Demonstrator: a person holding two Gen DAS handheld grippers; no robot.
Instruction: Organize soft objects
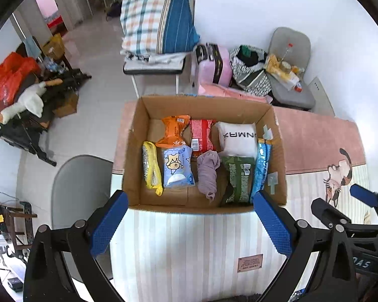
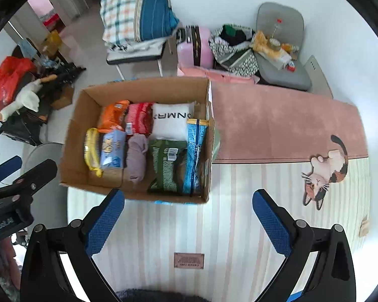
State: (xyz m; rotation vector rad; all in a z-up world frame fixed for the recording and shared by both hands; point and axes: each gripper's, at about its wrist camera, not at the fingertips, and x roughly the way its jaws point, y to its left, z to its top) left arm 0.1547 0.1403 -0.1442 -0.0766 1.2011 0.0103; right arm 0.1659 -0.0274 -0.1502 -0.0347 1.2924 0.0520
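Cardboard box sat open on a striped mat that covered the table, and it held all the soft things in two rows. Along the far row lay an orange packet, a red packet and a white pillow with black lettering. Along the near row lay a yellow scrubber, a light blue tissue pack, a rolled mauve cloth, a dark green packet and a bright blue packet that stood on edge against the box's right wall. The left gripper hung just short of the box's near wall with its jaws spread wide and nothing between them. The right gripper hovered over the bare mat, to the right of the box's near corner, likewise spread wide and empty. A cat picture decorated the mat's right side, beside its pink band. Beyond the table, a folded plaid quilt lay piled on a stool, a pink suitcase stood by the wall, and a grey chair carried some clutter.
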